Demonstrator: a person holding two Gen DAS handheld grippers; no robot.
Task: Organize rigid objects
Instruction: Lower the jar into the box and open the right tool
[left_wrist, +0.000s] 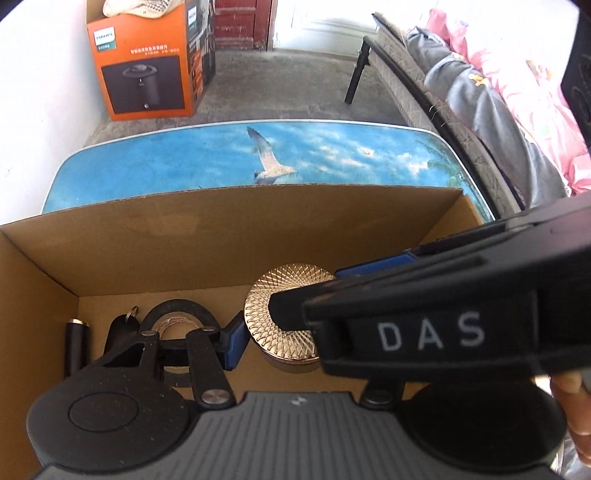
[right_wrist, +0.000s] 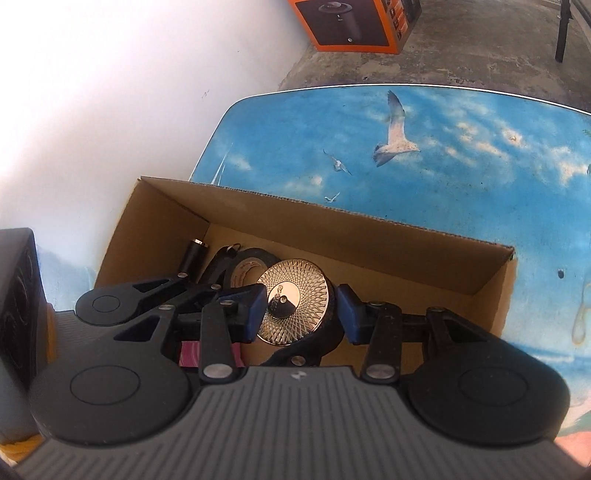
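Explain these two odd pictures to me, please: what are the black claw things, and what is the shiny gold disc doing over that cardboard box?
No robot here: a person holds two hand tools, each a two-finger gripper with a camera that looks along its fingers. One picture comes from the left tool, one from the right.

In the right view, the right gripper pinches a round tin with a patterned gold lid between its blue pads, above an open cardboard box. The left gripper reaches in beside it; whether it grips anything I cannot tell.

The box sits on a table printed with sky and gulls. Inside lie a roll of black tape, a small dark cylinder and a black tag on a key ring.
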